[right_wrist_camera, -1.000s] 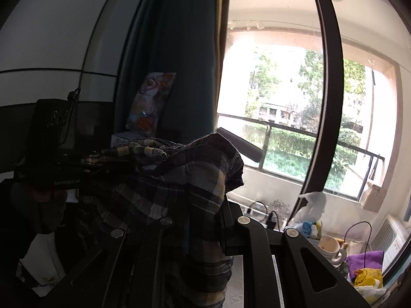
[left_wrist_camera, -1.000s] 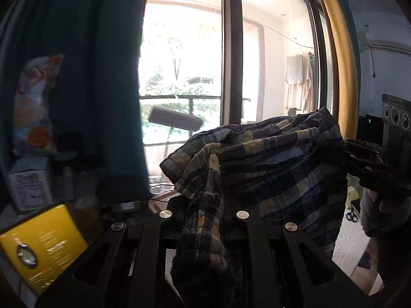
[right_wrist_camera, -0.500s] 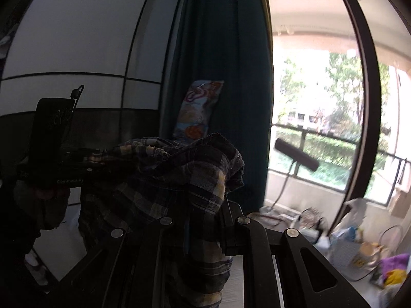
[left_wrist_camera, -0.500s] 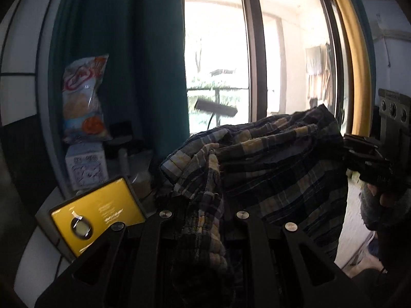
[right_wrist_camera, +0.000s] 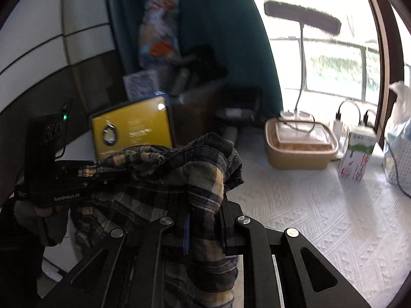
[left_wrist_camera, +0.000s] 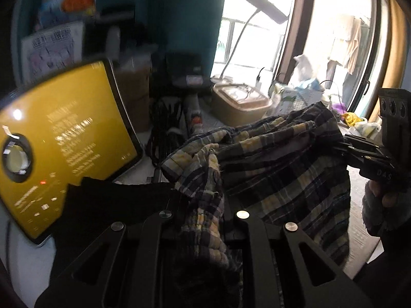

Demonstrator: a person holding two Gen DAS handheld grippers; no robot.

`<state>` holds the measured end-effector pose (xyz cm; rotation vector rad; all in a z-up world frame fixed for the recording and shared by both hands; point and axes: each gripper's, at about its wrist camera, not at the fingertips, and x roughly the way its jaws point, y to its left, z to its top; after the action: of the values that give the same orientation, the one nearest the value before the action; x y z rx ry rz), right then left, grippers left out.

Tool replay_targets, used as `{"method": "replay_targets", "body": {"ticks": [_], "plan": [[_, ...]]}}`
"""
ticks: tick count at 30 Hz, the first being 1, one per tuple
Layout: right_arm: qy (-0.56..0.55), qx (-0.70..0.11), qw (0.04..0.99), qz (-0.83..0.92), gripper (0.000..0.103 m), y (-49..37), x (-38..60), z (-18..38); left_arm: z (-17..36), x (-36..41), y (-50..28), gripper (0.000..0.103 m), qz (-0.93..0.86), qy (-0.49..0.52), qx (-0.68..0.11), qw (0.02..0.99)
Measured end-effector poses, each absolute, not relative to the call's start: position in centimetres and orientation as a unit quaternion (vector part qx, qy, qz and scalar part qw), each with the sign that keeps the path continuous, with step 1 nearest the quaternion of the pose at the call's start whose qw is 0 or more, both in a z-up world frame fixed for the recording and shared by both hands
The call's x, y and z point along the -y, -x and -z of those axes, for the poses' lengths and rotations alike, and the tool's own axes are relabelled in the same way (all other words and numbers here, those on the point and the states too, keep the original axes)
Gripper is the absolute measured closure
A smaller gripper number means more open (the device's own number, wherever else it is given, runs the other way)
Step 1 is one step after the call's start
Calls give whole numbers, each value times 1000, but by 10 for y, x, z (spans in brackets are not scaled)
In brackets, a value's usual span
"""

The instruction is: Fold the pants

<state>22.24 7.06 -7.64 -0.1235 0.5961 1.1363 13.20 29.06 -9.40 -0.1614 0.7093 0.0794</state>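
The plaid pants (left_wrist_camera: 277,169), dark blue and yellow, hang bunched in the air between my two grippers. My left gripper (left_wrist_camera: 203,205) is shut on one end of the cloth, which drapes over and hides the fingertips. My right gripper (right_wrist_camera: 203,205) is shut on the other end of the pants (right_wrist_camera: 179,179). In the left wrist view the right gripper (left_wrist_camera: 359,154) shows at the right edge, clamped on the cloth. In the right wrist view the left gripper (right_wrist_camera: 87,174) shows at the left, clamped on the cloth.
A white textured tablecloth (right_wrist_camera: 321,218) covers the table below. At its back stand a yellow tablet (left_wrist_camera: 51,148), a tan lidded box (right_wrist_camera: 300,143), a desk lamp (right_wrist_camera: 303,18), a small carton (right_wrist_camera: 357,151), cables (left_wrist_camera: 164,133) and a snack bag (right_wrist_camera: 159,30).
Both grippers have tilted down with the pants still held, so the views swung from the window and curtain to the table and its clutter.
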Motion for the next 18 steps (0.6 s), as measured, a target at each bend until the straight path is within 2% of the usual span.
{"method": "replay_targets", "body": {"ticks": [7,12,13,15,18], "plan": [[70,-331,786,-517,86,-266,-101,112,128,-309,-171,86,-37,93,-394,914],[82,-368,778,-503,86,-284,-112,137,135,-313,-177,79,-40,108,-405,907],[85,-373,776,-501,86,-287,-113,140,135,-315,-176,75,-41,113,-406,906],[91,-382,776,-494,83,-291,-113,148,135,-318,-173,65,-51,120,-408,904],[97,-387,787,-471,59,-295,-112,154,131,-319,-164,59,-69,124,-401,905]]}}
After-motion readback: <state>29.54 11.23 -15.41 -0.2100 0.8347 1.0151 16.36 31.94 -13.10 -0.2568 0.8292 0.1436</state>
